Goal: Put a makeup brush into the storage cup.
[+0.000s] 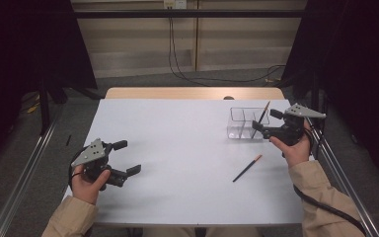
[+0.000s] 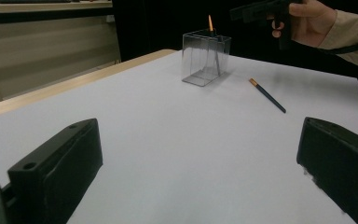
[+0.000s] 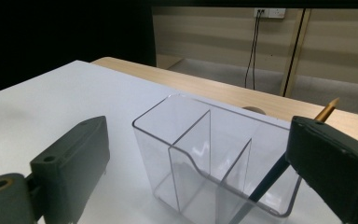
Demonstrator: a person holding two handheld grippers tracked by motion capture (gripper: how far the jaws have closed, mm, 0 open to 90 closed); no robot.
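Fig.: pencil-sorting at the white counter (image 1: 177, 163), seen from the high view and both gripper views.

Your right hand-held gripper (image 1: 262, 121) hangs just beside the clear plastic three-compartment organiser box (image 1: 246, 123) at the far right of the counter. Its jaws are spread, w/ nothing between the pads; in the right gripper view they straddle the box without pressing it. A dark blue pencil with a gold end (image 3: 279, 170) stands tilted in the box, in the compartment nearest the right jaw, tip down, gold end poking above the rim. It leans on the wall unsupported.

A second dark blue pencil with an orange-gold end (image 1: 247, 168) lies flat on the counter, near the box on your side of it, well apart from both grippers.

Your left hand-held gripper (image 1: 127, 158) rests low at the near left, jaws spread and empty, far from the work; in the left gripper view the box (image 2: 206, 58) and the lying pencil (image 2: 267, 95) sit ahead of it.

Step in hand (judgement): release of pencil no. 1 into the box looks complete; pencil no. 2 is not yet picked up.

Next move calls for: draw the right gripper back clear of the rim w/o nudging the box, bring it down over the lying pencil, line the jaws across the shaft approx. mid-length, then close. A thin, round shaft may roll, so close squarely.
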